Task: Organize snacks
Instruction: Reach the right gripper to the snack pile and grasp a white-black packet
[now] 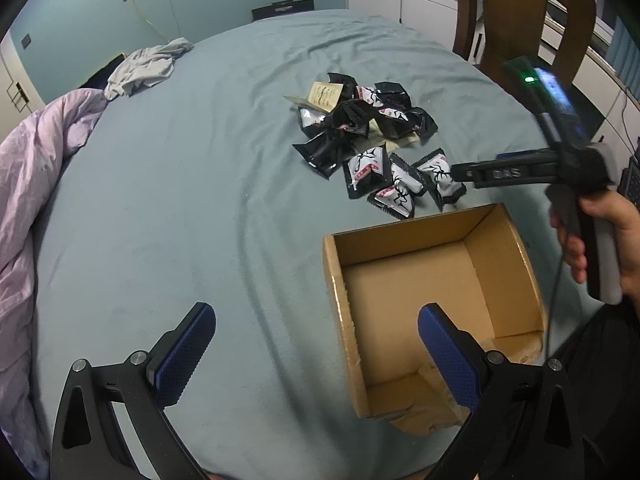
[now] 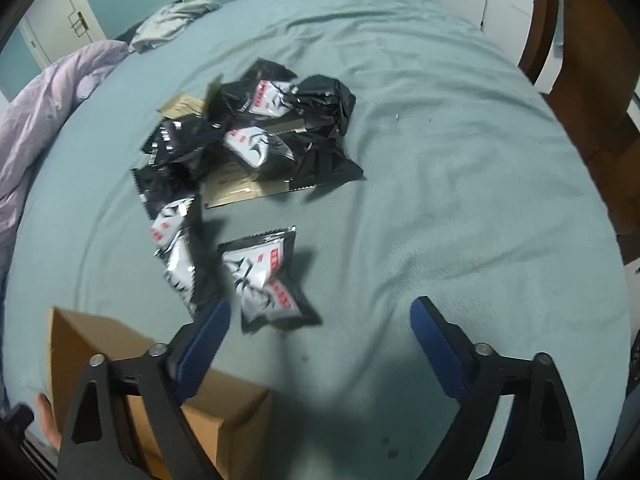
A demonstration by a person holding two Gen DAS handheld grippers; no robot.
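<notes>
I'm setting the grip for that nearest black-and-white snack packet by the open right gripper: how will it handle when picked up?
The snack packet looks puffy and crinkled, so it probably yields and feels light. Its glossy film may slip between the right gripper pads. Lying loose on the soft bedsheet, it would likely slide if nudged.

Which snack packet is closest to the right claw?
The black-and-white packet lying alone just ahead of the open right claw, nearest the box. The other packets sit further off in the pile.
</notes>
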